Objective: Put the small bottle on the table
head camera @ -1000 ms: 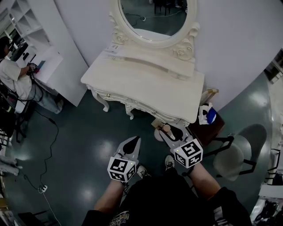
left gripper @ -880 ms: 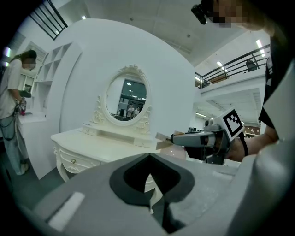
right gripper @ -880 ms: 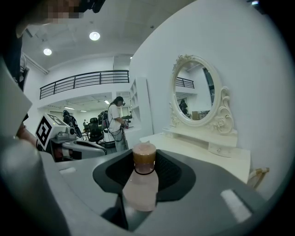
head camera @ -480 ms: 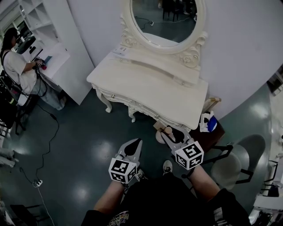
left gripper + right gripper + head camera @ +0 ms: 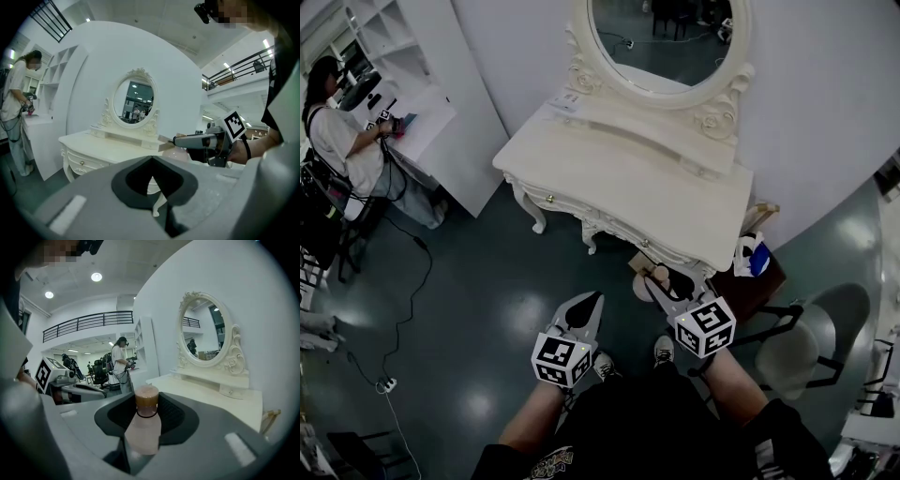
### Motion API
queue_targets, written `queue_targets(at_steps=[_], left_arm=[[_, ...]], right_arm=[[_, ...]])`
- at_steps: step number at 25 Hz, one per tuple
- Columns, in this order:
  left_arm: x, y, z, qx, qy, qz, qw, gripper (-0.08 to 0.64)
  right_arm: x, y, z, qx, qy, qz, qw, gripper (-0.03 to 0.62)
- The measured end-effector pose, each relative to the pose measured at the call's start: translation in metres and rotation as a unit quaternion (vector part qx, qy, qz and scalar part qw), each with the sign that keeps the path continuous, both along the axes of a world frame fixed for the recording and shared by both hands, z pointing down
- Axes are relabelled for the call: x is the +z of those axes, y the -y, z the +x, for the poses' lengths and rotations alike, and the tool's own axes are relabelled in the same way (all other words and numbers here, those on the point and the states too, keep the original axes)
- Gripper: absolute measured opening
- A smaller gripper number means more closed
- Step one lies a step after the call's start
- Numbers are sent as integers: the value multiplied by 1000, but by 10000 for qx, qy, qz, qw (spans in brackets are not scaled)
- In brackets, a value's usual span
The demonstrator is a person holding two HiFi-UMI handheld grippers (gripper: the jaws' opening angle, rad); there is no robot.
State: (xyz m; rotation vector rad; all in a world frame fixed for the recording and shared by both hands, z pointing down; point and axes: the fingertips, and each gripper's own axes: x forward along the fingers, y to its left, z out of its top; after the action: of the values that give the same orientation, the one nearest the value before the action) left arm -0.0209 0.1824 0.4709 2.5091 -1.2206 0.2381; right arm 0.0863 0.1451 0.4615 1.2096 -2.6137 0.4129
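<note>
Nearest, at 6 o'clock, both forearms reach forward side by side over the dark floor (image 5: 487,309). The left gripper (image 5: 589,302) is pressed together on nothing. The right gripper (image 5: 654,279) pinches the small bottle (image 5: 143,425), cap pointing away, just short of the cream dressing table (image 5: 619,178) at 12 o'clock. A chair (image 5: 797,342) stands at 3 o'clock, an oval mirror (image 5: 667,37) beyond the tabletop, and a person (image 5: 337,141) far off at 10 o'clock.
</note>
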Motion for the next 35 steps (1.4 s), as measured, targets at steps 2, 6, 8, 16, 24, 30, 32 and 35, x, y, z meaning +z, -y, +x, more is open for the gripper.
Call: queue_targets(at_steps=[2,6,8,16,24,30,32,35], left_arm=[[1,0,-5,25,-4,-7,10000,0],[4,2,-17,50,-29,-30,10000,0],[7,2,-21,65,-49,-46,10000,0],[14,5,-42,98,-101,-77,9999,0],[11,3,-61,157,-103,-30,9998,0],[13,2,-71,87,-131,-54,9999,0],[14,2,-71,79,-126,-71,9999,0],[15,5,-71,52,-112,-78,9999,0]], right_arm=[[1,0,-5,13,-9,-15,10000,169],[4,0,-17,55,-27,-43,10000,169],[6,1,-21,77,-38,-57,9999,169],[13,1,-42,123,-90,-106,9998,169],[12,1,-61,202,-64,-97,9997,169],[10,2,-68,188,-44,-84,9998,169],[10,4,-69,162,-44,-93,9998,169],[12,11,-70,132,-34,-103,9999,169]])
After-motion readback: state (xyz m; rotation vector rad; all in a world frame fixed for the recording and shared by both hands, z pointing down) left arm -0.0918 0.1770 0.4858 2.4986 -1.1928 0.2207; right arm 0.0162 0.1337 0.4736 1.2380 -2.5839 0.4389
